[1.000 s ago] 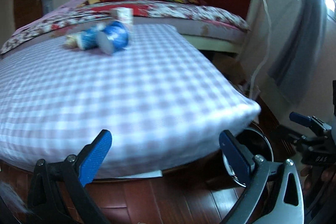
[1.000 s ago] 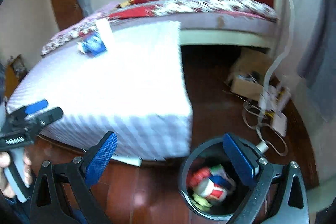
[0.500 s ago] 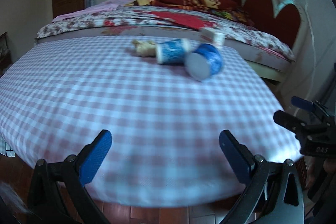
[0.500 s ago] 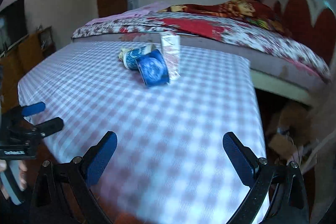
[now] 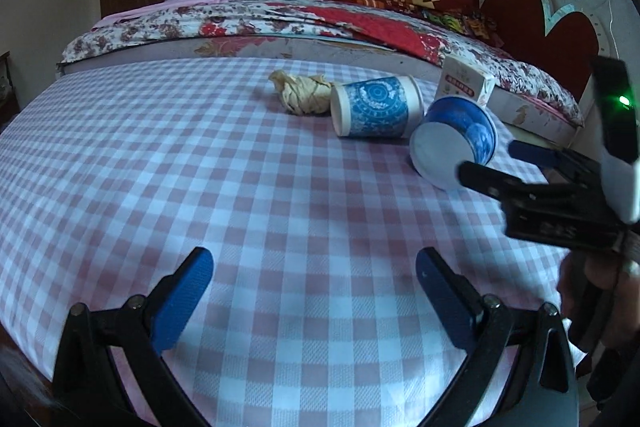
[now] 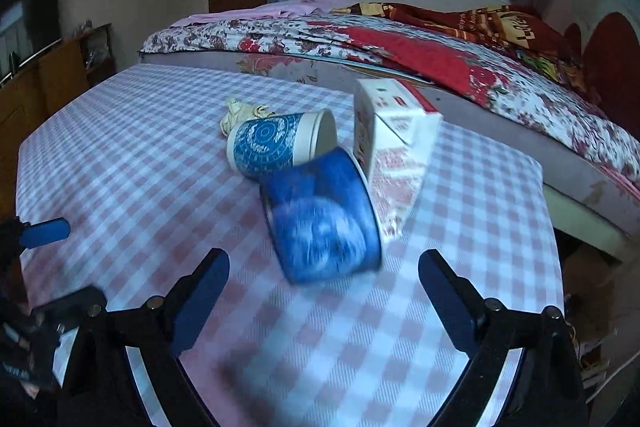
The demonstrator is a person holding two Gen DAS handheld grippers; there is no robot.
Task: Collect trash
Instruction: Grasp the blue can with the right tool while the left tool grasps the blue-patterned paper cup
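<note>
With both my left gripper and right gripper spread wide and empty, the dark blue cup, lying centre frame against the carton, may roll away if my right fingers nudge it.

Left gripper spread wide, empty; right gripper likewise.
</note>
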